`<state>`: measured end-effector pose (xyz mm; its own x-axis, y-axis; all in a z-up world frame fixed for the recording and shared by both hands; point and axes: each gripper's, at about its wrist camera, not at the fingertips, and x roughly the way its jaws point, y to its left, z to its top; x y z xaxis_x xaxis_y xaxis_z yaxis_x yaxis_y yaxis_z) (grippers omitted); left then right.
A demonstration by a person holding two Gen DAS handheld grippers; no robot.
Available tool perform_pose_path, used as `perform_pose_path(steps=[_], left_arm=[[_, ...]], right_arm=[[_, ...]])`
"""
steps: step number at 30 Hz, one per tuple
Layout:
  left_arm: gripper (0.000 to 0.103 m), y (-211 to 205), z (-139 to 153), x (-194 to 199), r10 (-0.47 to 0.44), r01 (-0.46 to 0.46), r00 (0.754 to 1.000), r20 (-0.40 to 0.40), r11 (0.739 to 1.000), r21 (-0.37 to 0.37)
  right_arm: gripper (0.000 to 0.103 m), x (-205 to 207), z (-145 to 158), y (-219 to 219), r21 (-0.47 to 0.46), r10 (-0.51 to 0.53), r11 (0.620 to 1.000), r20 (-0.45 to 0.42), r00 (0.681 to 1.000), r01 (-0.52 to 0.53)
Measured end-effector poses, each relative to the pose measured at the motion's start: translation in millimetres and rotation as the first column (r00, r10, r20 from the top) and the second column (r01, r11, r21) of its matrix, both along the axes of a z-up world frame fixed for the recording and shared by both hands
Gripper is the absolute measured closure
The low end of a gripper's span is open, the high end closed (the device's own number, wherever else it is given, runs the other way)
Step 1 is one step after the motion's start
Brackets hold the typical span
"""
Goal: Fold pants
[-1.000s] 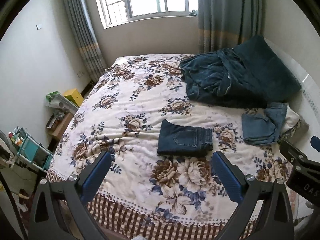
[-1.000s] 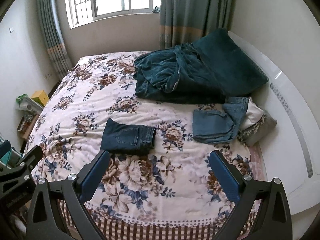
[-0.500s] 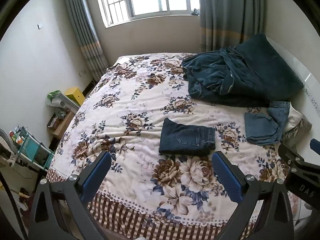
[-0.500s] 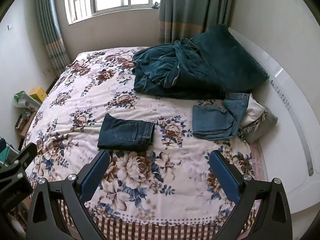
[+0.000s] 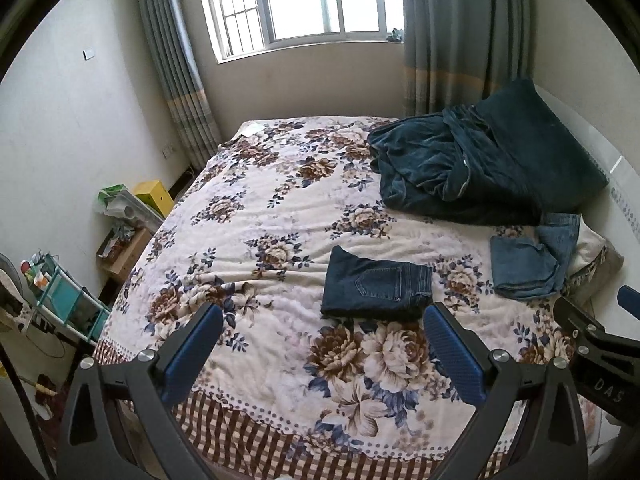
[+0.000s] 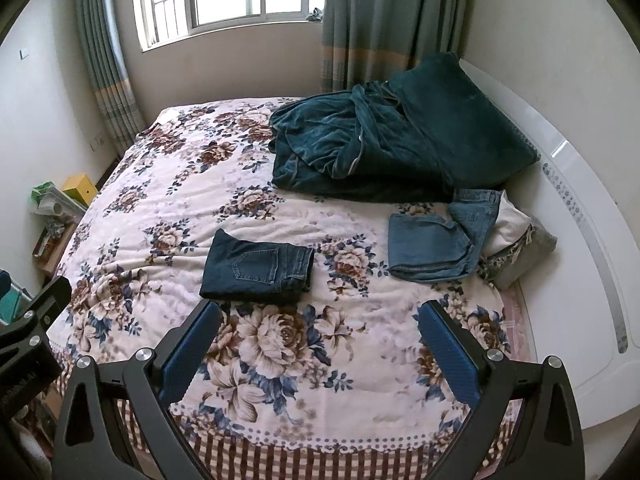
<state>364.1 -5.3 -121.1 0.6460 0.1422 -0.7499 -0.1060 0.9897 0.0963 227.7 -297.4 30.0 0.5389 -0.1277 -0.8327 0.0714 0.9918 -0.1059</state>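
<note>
Dark blue jeans [image 5: 376,286] [image 6: 258,268] lie folded into a neat rectangle on the floral bedspread [image 5: 260,220] [image 6: 168,208], back pocket up. A lighter blue pair of jeans [image 5: 528,258] [image 6: 436,240] lies loosely folded to the right near the pillows. My left gripper [image 5: 322,322] is open above the bed's near edge, nothing between its blue pads. My right gripper [image 6: 318,320] is open too and holds nothing. Both hang short of the dark jeans, apart from them.
A crumpled dark teal blanket [image 5: 472,164] [image 6: 380,140] fills the far right of the bed. White and grey pillows [image 6: 520,244] lie against the white headboard [image 6: 580,208]. On the floor at left stand a yellow box [image 5: 154,196] and a teal rack [image 5: 60,300].
Both grippers have drawn back and tilted slightly, so the bed sits a little lower in view. The clothes have not moved. Both grippers stay open.
</note>
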Motion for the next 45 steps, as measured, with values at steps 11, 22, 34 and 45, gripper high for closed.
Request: perform_pose_path(steps=[11,22,34,45], left_arm=[[0.000,-0.6,1.1,-2.1,0.005,-0.006,1.000,0.012,1.000,0.007],[0.000,-2.3,0.8,-4.5,0.014,-0.014,1.000,0.016,1.000,0.010],[0.000,-2.7,6.2,-3.0,0.039,-0.039,0.999,0.034,0.999,0.017],[0.000,-2.0,7.1,-3.7,0.042,-0.042,0.998,0.038,0.999,0.018]], right_arm=[[0.002,5.4,5.5,3.5,0.011,0.011,1.000,0.000,1.000,-0.011],[0.002,7.3,6.8,6.0,0.013,0.015,1.000,0.002,1.000,-0.015],[0.000,13.4,14.4,16.3,0.034,0.009,0.999,0.023,1.000,-0.010],[0.000,6.9,14.6,15.1,0.037,0.003,0.999,0.028,1.000,-0.004]])
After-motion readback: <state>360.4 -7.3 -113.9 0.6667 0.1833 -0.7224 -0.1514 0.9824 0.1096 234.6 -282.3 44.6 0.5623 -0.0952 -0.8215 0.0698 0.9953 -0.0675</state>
